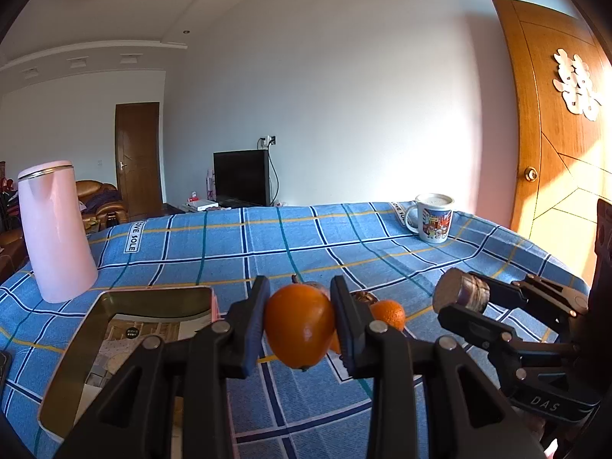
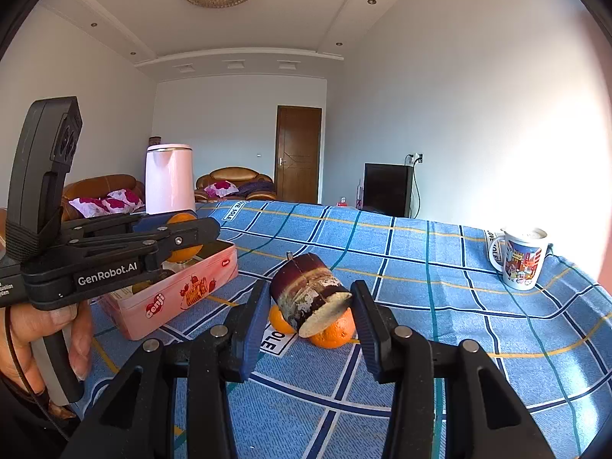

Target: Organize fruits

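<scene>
Partly, left claw (image 1: 300,321) hides gripped orange (image 1: 298,325).

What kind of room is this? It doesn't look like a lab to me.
Most likely a home living room. Brown leather sofas with floral cushions stand at the back, a dark television sits by the wall, and the near table wears a blue checked cloth with a cartoon mug on it.

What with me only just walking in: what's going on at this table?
Fruit is being sorted with two hand-held claws. The left claw grips an orange over the open tin. The right claw grips a cane piece above the cloth, where two more oranges lie outside the tin.
</scene>
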